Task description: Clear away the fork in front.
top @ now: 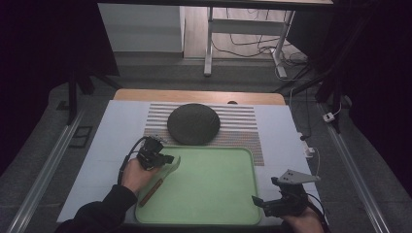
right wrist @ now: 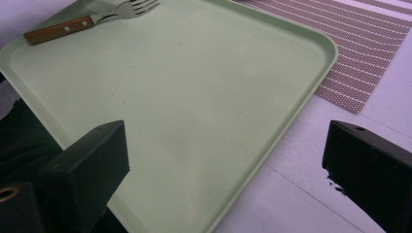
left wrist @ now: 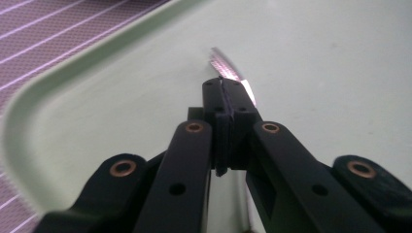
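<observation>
The left gripper (left wrist: 224,92) has its jaws clamped on the fork (left wrist: 228,70) over the green tray (top: 243,160); the right gripper (right wrist: 223,155) has its jaws wide apart, empty.

The fork (right wrist: 92,19) — metal prongs, brown wooden handle with two rivets — lies flat inside the pale green tray (right wrist: 311,87), close along its left rim. Its metal end is pinched between closed black jaws — handle pointing toward the person.
</observation>
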Tool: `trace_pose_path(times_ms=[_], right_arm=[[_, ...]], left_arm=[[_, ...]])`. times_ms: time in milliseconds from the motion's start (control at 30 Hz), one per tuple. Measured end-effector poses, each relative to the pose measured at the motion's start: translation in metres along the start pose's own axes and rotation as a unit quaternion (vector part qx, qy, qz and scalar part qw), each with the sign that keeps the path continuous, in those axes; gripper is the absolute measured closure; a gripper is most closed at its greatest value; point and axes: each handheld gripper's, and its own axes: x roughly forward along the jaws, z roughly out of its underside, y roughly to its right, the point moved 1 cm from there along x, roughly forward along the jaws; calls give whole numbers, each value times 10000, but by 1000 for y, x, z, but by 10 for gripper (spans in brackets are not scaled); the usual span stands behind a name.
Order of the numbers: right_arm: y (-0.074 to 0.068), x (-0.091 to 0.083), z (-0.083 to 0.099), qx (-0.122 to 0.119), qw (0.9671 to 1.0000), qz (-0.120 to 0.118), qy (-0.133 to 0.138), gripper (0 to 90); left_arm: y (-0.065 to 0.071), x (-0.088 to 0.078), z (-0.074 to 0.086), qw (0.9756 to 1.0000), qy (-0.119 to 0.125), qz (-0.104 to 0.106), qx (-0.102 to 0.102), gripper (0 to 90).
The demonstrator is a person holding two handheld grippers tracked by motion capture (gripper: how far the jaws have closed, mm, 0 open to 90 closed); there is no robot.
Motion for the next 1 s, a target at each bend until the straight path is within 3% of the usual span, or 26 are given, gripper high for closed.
trace_pose_path(times_ms=[67, 167, 300, 433, 533, 633, 700, 800, 1000], right_arm=[[0, 0, 0, -6, 10000, -10, 1, 31], [0, 0, 0, -6, 10000, -8, -6, 31], [0, 0, 0, -17, 10000, -8, -19, 32], [0, 0, 0, 6, 10000, -35, -14, 31], [0, 1, 0, 9, 10000, -38, -19, 32], [0, 1, 0, 11, 10000, -26, -34, 31], [0, 1, 0, 20, 10000, -29, -30, 31], [0, 1, 0, 9, 10000, -18, -51, 32], [0, 1, 0, 13, 10000, -19, -61, 31]], left_arm=[[4, 3, -2, 9999, -12, 158, -21, 887], [18, 10, -5, 9995, -57, 283, 154, 888], [27, 16, -6, 9988, -162, 388, 255, 888], [35, 15, -9, 9984, -146, 304, 461, 888], [39, 14, -10, 9976, -112, 469, 500, 888], [46, 23, -8, 9961, -246, 592, 607, 887], [50, 32, -5, 9949, -438, 559, 723, 887], [49, 36, -3, 9943, -488, 488, 809, 887], [32, 31, -2, 9976, -355, 236, 545, 887]])
